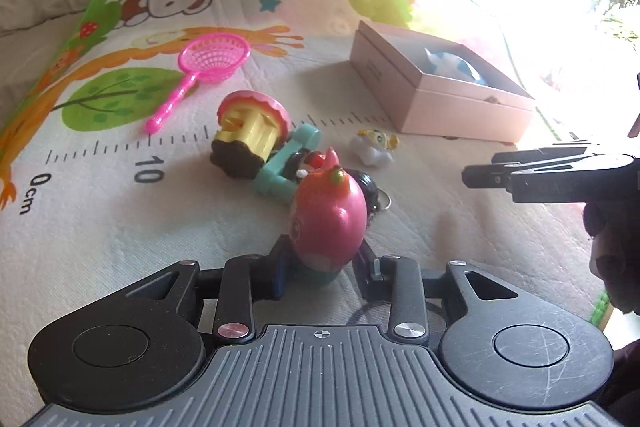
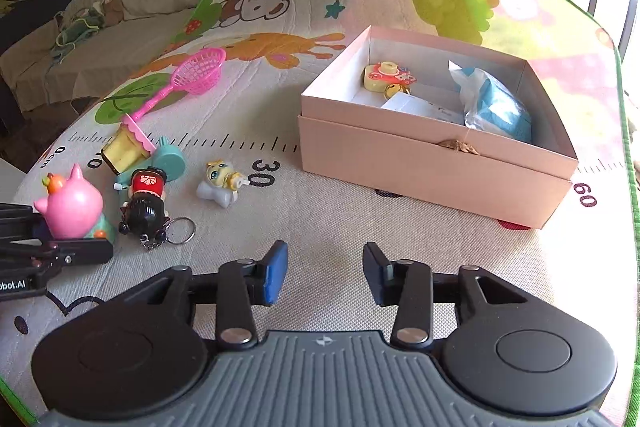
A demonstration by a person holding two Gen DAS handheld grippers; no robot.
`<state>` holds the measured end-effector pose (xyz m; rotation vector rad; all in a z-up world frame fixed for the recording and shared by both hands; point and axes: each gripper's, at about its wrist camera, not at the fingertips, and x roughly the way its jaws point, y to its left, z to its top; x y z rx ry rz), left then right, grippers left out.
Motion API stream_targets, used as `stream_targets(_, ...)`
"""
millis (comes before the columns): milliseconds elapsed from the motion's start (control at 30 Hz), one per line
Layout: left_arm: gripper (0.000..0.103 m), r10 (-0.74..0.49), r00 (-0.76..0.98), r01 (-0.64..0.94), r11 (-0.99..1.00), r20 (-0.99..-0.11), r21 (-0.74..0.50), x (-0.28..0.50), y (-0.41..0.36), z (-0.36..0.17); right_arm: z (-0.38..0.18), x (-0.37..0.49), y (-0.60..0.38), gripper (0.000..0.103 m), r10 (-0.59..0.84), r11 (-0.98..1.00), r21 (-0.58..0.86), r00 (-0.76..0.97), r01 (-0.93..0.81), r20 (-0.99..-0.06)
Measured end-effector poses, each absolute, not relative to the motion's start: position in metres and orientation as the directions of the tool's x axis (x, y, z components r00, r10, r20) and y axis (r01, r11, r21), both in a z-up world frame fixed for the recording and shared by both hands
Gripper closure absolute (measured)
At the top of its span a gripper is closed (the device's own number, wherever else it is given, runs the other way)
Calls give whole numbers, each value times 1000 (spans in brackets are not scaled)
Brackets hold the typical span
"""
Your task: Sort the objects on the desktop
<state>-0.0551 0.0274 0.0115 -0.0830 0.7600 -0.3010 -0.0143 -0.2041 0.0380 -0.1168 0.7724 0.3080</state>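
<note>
On my far left a pink net lies on the mat, handle toward the toy pile. Just beside that handle a cupcake toy lies tipped against a teal cart. My left gripper is clamped on the base of the pink pig; its pads press both sides and the pig stands upright between them. In the right view the same pig sits at the left edge, with the left tongs reaching in from there. Right next to the pig lies a black-haired doll with a key ring, touching the cart. Near it, apart, a small white figure lies on the ruler marks. My right gripper hangs over bare mat, jaws partly apart with nothing between them. Further right stands the pink box, open, holding a toy camera and a blue-white bag
</note>
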Motion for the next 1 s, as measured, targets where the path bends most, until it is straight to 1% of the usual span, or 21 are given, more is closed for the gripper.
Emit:
stream_targets(33, 60, -302, 684, 244, 953, -664, -182, -57, 27, 13, 39, -17, -203, 46, 228, 949, 0, 684, -317, -693)
stream_targets(67, 57, -300, 686, 244, 953, -663, -178, -58, 27, 14, 40, -19, -202, 42, 230, 947, -7, 691, -322, -685)
stream_targets(100, 48, -291, 690, 239, 956, -663, -170, -59, 27, 15, 40, -20, -202, 40, 236, 945, -7, 693, -328, -682)
stream_targets(133, 41, -273, 696, 230, 961, -664, -155, -59, 27, 16, 40, -22, -201, 36, 244, 942, -3, 691, -336, -681)
stream_targets(167, 40, -254, 701, 222, 966, -667, -134, -60, 26, 16, 40, -23, -200, 34, 255, 938, 2, 687, -346, -680)
stream_targets(233, 30, -218, 706, 213, 973, -674, -92, -59, 25, 16, 38, -26, -197, 30, 265, 932, 0, 683, -362, -681)
stream_targets(267, 28, -201, 709, 208, 976, -676, -72, -59, 25, 16, 36, -29, -195, 27, 267, 929, -6, 681, -371, -682)
stream_targets(433, 19, -165, 713, 189, 981, -681, -40, -59, 26, 16, 29, -35, -192, 23, 277, 920, -9, 667, -391, -692)
stream_targets(467, 19, -178, 712, 200, 979, -679, -47, -59, 26, 16, 29, -35, -192, 23, 279, 921, -5, 669, -389, -689)
stream_targets(567, 12, -271, 694, 285, 954, -666, -91, -64, 19, 19, 34, -29, -191, 24, 301, 917, 10, 676, -398, -672)
stream_targets(600, 10, -292, 691, 311, 946, -661, -93, -67, 15, 20, 37, -25, -188, 24, 312, 912, 10, 679, -410, -664)
stream_targets(633, 10, -311, 688, 337, 937, -655, -90, -70, 9, 21, 40, -19, -184, 28, 324, 907, 14, 677, -421, -660)
stream_targets(667, 9, -323, 686, 355, 931, -651, -88, -72, 5, 21, 42, -10, -179, 35, 345, 899, 31, 665, -436, -662)
stream_targets(767, 8, -360, 676, 395, 914, -643, -96, -76, -3, 23, 44, 17, -159, 43, 401, 877, 84, 625, -473, -670)
stream_targets(800, 8, -359, 676, 396, 914, -644, -94, -77, -5, 23, 42, 25, -152, 45, 405, 876, 90, 620, -474, -672)
stream_targets(933, 7, -300, 682, 342, 937, -667, -71, -73, -5, 22, 28, 50, -135, 65, 418, 873, 138, 570, -469, -707)
stream_targets(1000, 7, -278, 683, 320, 945, -675, -66, -70, -3, 22, 26, 48, -138, 65, 425, 872, 147, 573, -467, -701)
